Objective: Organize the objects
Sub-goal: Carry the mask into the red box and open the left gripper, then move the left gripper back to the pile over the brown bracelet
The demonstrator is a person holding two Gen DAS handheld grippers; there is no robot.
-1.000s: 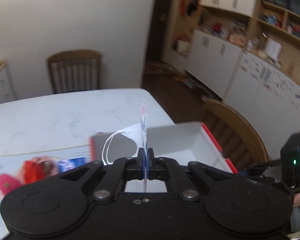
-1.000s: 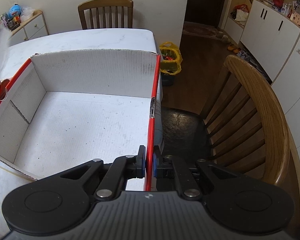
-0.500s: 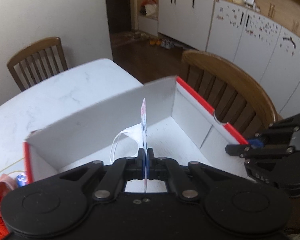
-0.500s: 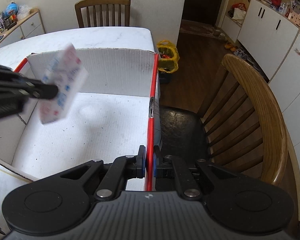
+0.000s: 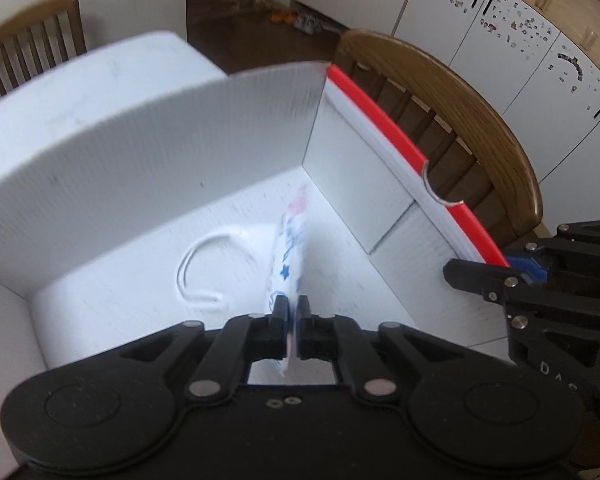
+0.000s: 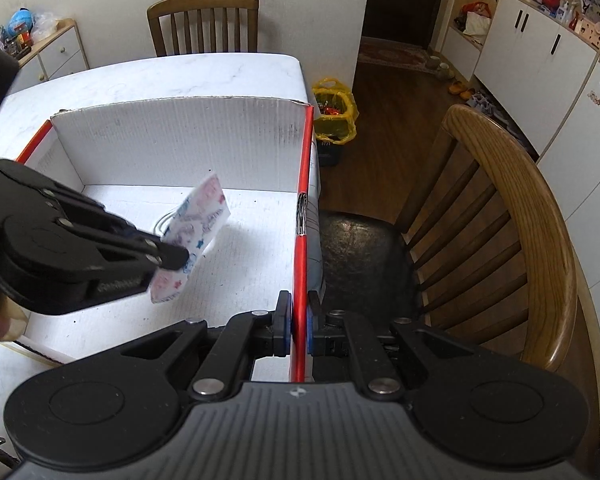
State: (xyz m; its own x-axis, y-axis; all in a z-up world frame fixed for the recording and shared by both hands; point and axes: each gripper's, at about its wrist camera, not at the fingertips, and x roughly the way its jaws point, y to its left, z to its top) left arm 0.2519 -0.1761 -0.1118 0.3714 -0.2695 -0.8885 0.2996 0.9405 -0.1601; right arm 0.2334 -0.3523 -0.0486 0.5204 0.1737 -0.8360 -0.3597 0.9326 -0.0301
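A white cardboard box (image 5: 140, 152) with red edges stands open on the white table (image 6: 160, 80). My left gripper (image 5: 294, 312) reaches down inside it, a printed white face mask (image 5: 290, 256) standing edge-on between the jaws. The jaws are opening: the mask leans on the left pad and a thin gap shows at the right pad. Its ear loop (image 5: 188, 264) touches the box floor. From the right wrist view the mask (image 6: 198, 224) hangs at the left gripper (image 6: 172, 258) just above the floor. My right gripper (image 6: 299, 320) is shut on the box's red-edged right wall (image 6: 300, 264).
A wooden chair (image 6: 520, 208) stands right beside the box, another chair (image 6: 202, 20) at the table's far end. A yellow bag (image 6: 336, 112) sits on the floor past the table corner. White cabinets (image 6: 532, 56) line the right side.
My left gripper has come down from above the table into the box with the mask, and its jaws have parted slightly. The mask now tilts left. The right gripper has stayed on the box wall.
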